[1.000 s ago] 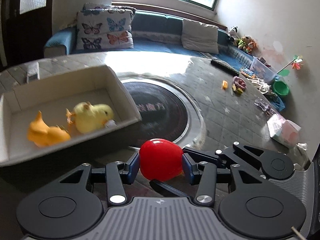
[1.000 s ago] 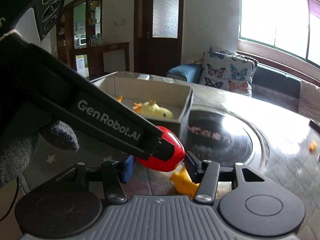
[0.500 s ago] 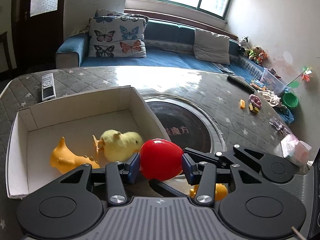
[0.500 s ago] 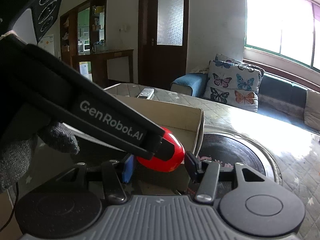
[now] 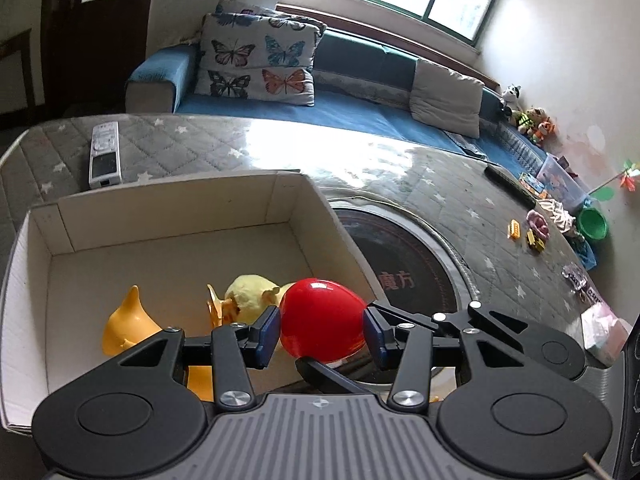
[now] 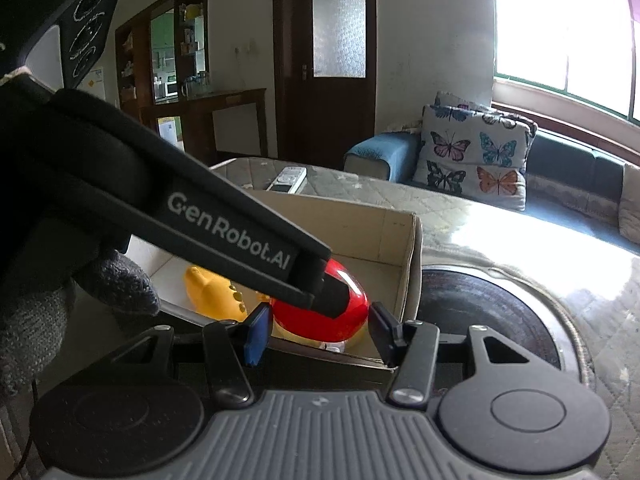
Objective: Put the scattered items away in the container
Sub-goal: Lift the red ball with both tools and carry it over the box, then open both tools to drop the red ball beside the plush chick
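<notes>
Both our grippers, left (image 5: 322,330) and right (image 6: 316,334), clasp the red toy (image 5: 320,326) over the box's (image 5: 168,196) near-right corner; quilted table (image 5: 440,184), remote (image 5: 105,155) far left; sofa (image 5: 352,112) beyond.

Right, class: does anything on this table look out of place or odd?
Yes: small yellow toys and a pink item lie scattered at the far side of the table, outside the cardboard box, which holds two yellow toys. Also, the left gripper, shut on the red toy, crosses right in front of the right gripper.
</notes>
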Demonstrator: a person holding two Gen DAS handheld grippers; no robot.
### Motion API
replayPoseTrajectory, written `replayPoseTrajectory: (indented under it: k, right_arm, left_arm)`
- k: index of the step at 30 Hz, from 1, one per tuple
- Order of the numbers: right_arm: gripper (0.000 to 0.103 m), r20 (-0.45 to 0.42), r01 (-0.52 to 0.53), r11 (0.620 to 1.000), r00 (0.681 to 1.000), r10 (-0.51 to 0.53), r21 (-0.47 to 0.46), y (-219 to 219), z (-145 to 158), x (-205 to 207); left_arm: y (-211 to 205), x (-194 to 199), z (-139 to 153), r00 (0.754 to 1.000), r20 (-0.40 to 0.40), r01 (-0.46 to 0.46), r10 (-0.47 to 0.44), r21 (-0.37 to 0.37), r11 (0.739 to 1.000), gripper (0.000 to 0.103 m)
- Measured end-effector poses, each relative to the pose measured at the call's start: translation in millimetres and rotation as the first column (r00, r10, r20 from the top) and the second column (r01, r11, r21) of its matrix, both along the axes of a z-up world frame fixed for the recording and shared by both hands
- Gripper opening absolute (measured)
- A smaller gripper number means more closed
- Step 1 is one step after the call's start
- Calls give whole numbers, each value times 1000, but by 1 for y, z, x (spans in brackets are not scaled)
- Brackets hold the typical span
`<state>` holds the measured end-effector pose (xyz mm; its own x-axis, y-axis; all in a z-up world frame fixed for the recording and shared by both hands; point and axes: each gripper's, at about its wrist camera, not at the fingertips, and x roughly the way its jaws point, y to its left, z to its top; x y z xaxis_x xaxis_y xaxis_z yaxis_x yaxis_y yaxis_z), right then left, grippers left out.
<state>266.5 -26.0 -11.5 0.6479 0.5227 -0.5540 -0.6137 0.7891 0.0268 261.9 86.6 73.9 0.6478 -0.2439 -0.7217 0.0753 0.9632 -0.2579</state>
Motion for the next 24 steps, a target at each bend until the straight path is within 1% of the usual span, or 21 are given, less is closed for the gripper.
replayPoseTrajectory:
  k: [6,15,24]
  right_arm:
    - [53,-14,-4,1000,1000,4,-7,4,-7,7]
    - [53,-23,16,1000,1000,-16,-1,-3,-7,6]
    - [54,8,18,1000,1000,-18,-11,-17,-1,-14]
  left_arm:
    - [7,5,-5,1000,-17,-23,23,-29,999,46]
    - [14,0,-3,998,-17,-56,55,-61,997,46]
    - [8,-18,6,998,2,-60,60,-75,995,46]
